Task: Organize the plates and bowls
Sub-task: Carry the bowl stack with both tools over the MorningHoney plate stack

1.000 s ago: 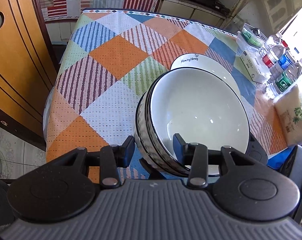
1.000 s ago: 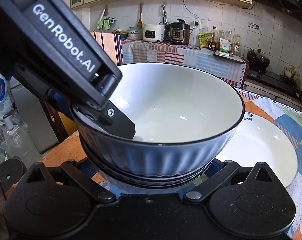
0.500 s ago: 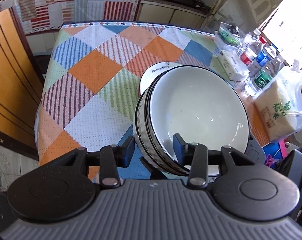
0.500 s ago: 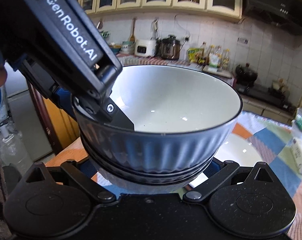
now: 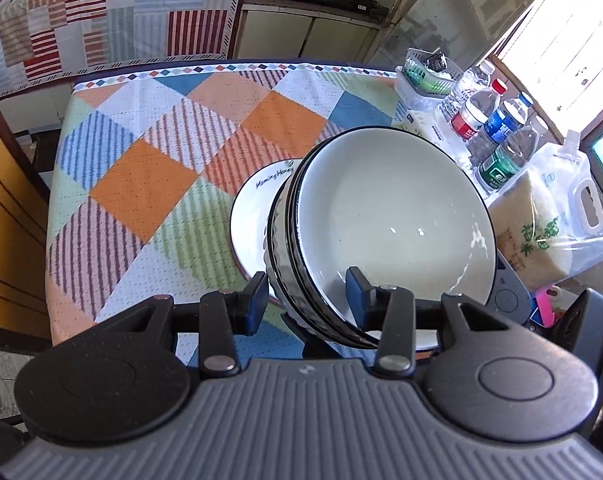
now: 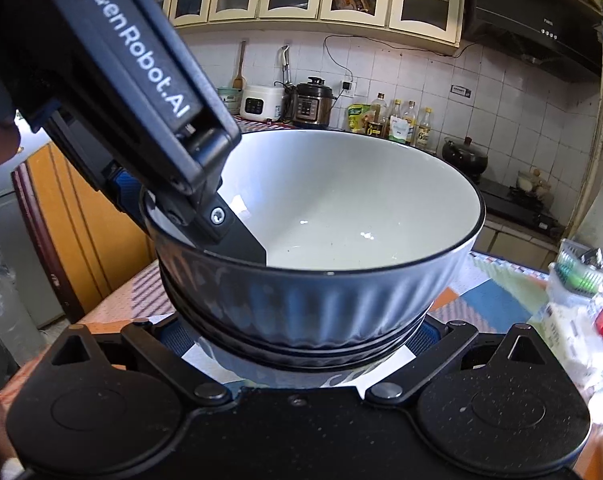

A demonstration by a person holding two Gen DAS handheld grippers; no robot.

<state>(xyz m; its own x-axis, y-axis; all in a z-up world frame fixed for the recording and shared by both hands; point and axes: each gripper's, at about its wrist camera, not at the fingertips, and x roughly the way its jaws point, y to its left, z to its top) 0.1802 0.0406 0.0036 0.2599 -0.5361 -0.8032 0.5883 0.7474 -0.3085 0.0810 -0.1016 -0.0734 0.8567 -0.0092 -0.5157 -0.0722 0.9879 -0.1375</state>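
While carrying the stack of bowls (image 5: 381, 216) clear of the bench (image 5: 141, 184), hold it level and slow. Nested, white inside and ribbed dark outside, tipped toward the left and hanging above the near-right part of the patchwork cloth, over the near edge of the lettered white plate (image 5: 253, 208).

Left tongs (image 5: 307, 296): clamped across the near rim of the stack, one finger inside the top bowl, the other against the ribbed wall outside. Right tongs (image 6: 299, 336): spread wide round the foot of the stack, blue pads flanking the lowest bowl and, by the look of it, pressing on it; contact partly hidden under the bowl, so read as a judgement.

Likely step: lifting the stack to set it somewhere tidy, perhaps onto the plate. To do it well:
- Move both hands as one, so that neither grip twists the rim against the foot.
- Bring the stack back toward upright before lowering, lest the inner bowls slide out.
- Steer away from the water bottles (image 5: 501, 160) and the bag of rice (image 5: 533, 232) crowding the right edge.
- Lower the foot flat and centred, then release the rim first and the foot last.
- Expect glazed ceramic to slip under a light pinch.
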